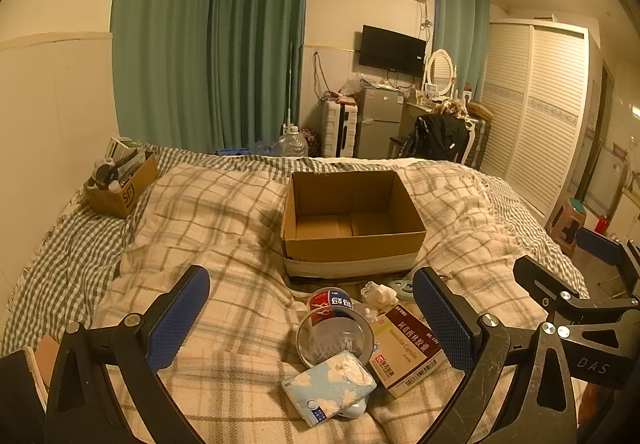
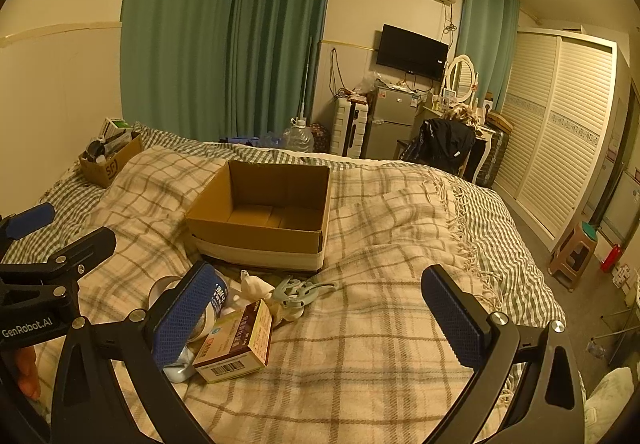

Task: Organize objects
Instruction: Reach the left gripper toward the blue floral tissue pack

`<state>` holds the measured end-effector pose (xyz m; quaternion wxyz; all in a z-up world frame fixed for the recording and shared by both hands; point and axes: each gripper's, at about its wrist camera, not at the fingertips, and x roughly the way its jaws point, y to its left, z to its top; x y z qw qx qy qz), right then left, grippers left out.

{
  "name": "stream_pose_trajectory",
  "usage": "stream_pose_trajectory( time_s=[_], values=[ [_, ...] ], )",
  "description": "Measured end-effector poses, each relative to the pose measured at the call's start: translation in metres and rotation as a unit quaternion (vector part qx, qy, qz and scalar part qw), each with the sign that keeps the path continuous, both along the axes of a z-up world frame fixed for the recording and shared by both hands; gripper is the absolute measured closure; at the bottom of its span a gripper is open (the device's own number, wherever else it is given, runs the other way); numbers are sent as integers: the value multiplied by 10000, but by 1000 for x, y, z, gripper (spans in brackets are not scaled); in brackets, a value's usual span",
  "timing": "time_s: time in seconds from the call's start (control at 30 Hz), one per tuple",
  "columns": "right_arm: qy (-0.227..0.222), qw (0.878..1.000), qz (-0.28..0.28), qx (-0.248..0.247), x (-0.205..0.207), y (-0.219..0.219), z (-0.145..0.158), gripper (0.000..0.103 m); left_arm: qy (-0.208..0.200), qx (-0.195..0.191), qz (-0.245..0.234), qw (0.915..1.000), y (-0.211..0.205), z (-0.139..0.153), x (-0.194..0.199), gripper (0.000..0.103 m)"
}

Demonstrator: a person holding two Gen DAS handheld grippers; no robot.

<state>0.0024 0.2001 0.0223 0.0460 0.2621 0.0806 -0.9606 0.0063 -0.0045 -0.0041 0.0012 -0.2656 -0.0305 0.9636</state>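
Note:
An open, empty cardboard box sits on the plaid blanket; it also shows in the right wrist view. In front of it lies a pile: a metal cup on its side, a red and blue can, a medicine box, a blue flowered tissue pack, crumpled white tissue and a pale green plastic clip. My left gripper is open and empty, its fingers either side of the pile. My right gripper is open and empty, right of the pile.
A smaller cardboard box full of items stands at the bed's far left. The bed's fringed edge drops to the floor on the right, with a stool there. Beyond the bed are curtains, a fridge and a chair.

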Motion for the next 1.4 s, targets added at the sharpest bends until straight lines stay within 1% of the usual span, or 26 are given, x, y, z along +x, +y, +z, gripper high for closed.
stream_pose_trajectory(
  time_s=[0.7, 1.4],
  values=[
    [26, 10000, 50, 32, 4, -6, 0, 0, 14, -18, -30, 10000, 2, 0, 2, 0],
    [235, 9997, 22, 54, 23, 0, 18, 0, 153, -47, -72, 9998, 7, 15, 16, 0]
  ],
)
